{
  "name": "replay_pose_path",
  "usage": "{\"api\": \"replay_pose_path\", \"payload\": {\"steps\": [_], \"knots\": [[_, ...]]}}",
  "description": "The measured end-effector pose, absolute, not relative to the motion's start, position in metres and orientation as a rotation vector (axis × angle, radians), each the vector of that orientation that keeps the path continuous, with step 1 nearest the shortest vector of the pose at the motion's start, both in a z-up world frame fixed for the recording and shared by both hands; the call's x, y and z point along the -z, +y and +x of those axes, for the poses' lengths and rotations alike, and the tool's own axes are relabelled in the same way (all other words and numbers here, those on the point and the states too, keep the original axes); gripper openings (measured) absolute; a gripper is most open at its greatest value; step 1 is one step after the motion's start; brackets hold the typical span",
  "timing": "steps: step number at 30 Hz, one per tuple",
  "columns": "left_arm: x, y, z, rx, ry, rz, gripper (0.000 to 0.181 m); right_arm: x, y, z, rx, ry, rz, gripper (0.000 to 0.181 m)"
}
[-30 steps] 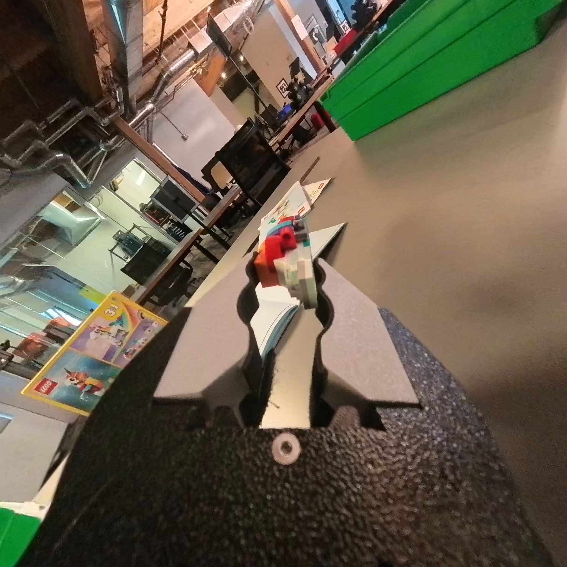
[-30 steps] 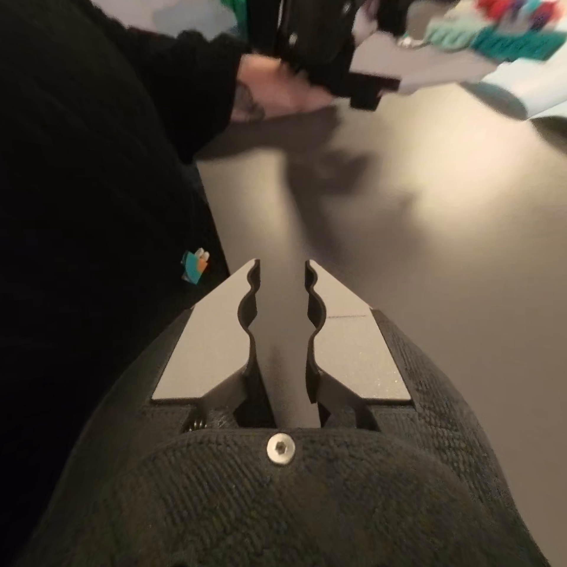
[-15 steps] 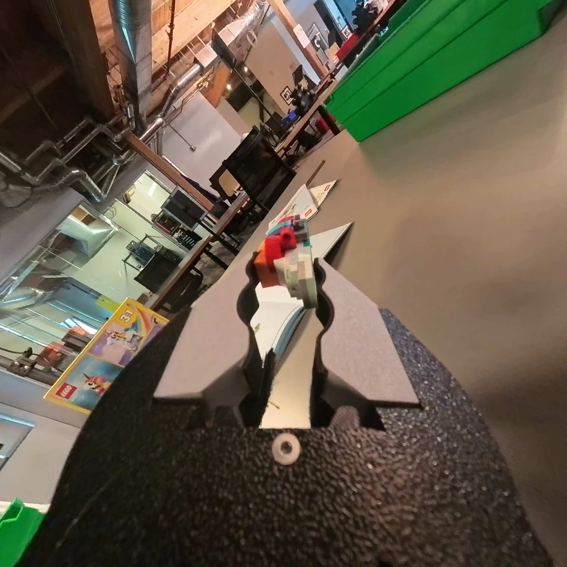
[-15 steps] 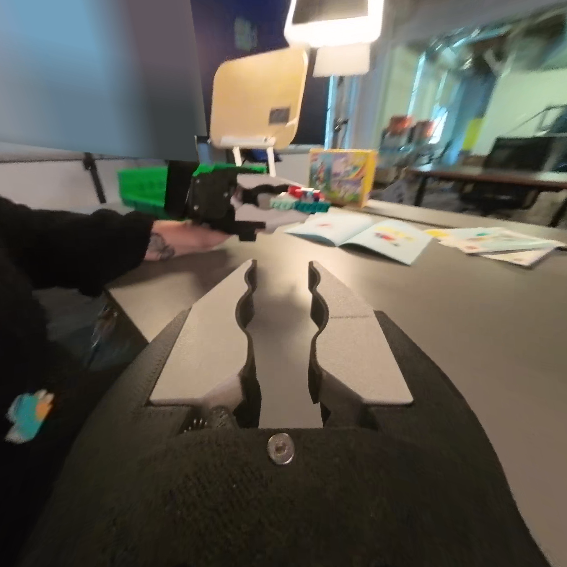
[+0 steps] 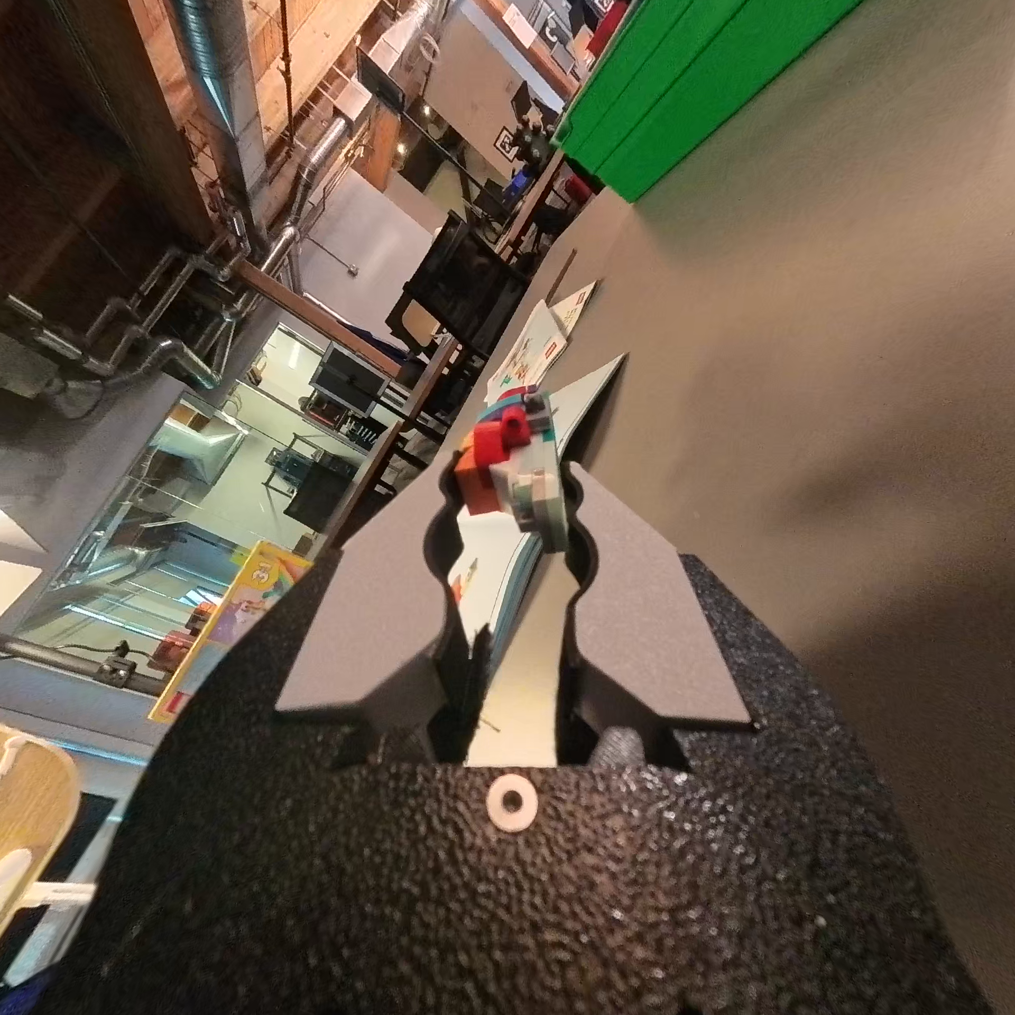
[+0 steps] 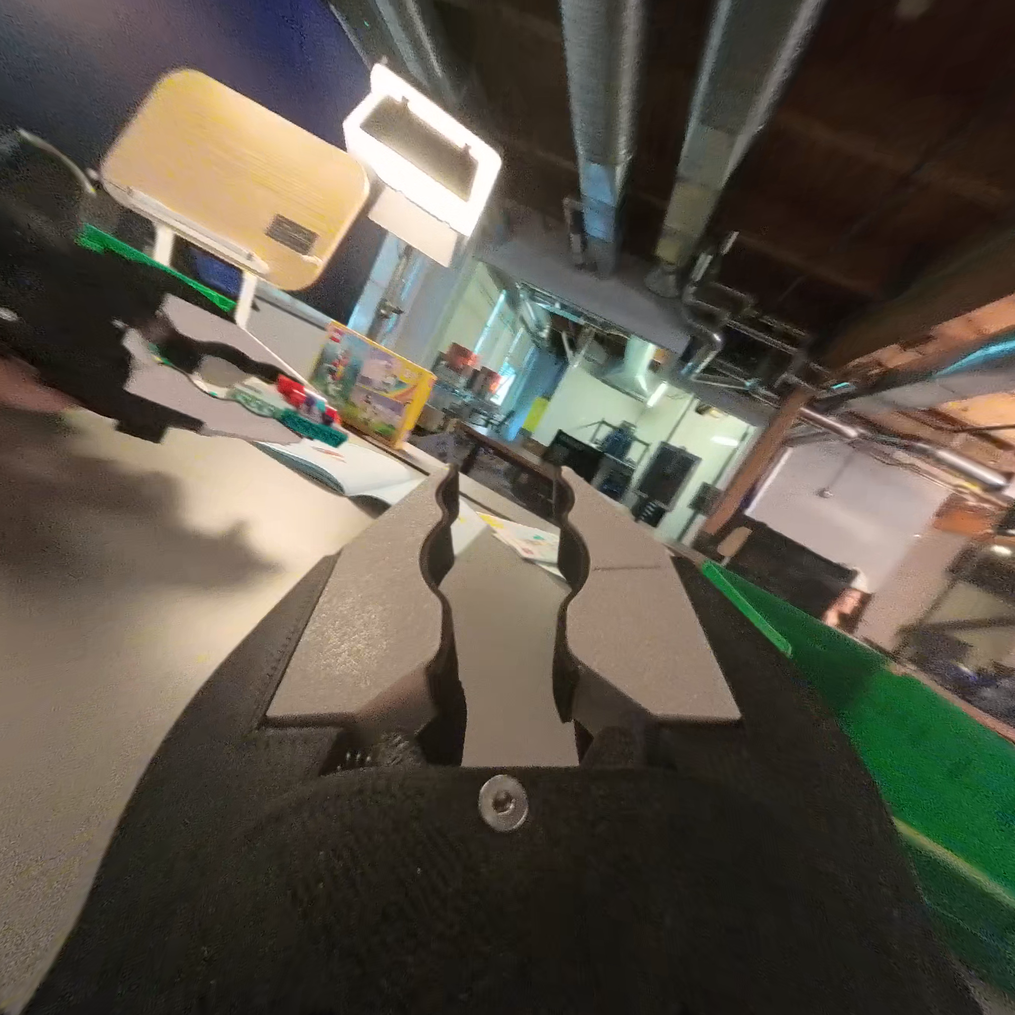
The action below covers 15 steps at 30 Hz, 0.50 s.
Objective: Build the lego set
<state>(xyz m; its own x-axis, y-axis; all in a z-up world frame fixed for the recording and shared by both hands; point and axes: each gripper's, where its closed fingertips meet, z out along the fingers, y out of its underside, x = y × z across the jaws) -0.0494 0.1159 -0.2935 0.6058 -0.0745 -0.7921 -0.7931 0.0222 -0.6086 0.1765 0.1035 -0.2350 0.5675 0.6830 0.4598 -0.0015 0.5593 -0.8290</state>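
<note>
My left gripper (image 5: 508,483) is shut on a small lego build (image 5: 511,467) of red, orange, white and teal bricks, held above the grey table. The same build (image 6: 299,406) shows at the far left of the right wrist view, in the other gripper. My right gripper (image 6: 505,478) is open and empty, raised over the table and pointing across the room. An open instruction booklet (image 5: 555,434) lies on the table behind the build; it also shows in the right wrist view (image 6: 340,467).
The yellow lego box (image 6: 373,390) stands at the table's far edge, also in the left wrist view (image 5: 230,609). Green bins (image 5: 686,93) sit on the table; a green bin (image 6: 879,714) lies right of my right gripper. Loose leaflets (image 6: 527,541) lie nearby. A wooden chair (image 6: 230,176) is behind. My right fingertips sit around 25 centimetres from my left ones.
My right gripper has swung up from pointing at the table and a person's sleeve to looking across the room, tilted. The left gripper keeps its hold on the build and has shifted only slightly.
</note>
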Motion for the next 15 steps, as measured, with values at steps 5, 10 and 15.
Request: {"api": "replay_pose_path", "payload": {"steps": [5, 10, 15], "knots": [[0.286, 0.114, -0.056, -0.630, 0.711, -1.453, 0.033, 0.241, 0.104, 0.165, -0.345, -0.937, -0.842, 0.034], [0.277, 0.110, -0.059, -0.663, 0.679, -1.403, 0.033, 0.233, 0.106, 0.172, -0.379, -0.862, -0.839, 0.042], [0.280, 0.113, -0.058, -0.738, 0.715, -1.401, 0.033, 0.233, 0.101, 0.171, -0.378, -0.868, -0.815, 0.043]]}}
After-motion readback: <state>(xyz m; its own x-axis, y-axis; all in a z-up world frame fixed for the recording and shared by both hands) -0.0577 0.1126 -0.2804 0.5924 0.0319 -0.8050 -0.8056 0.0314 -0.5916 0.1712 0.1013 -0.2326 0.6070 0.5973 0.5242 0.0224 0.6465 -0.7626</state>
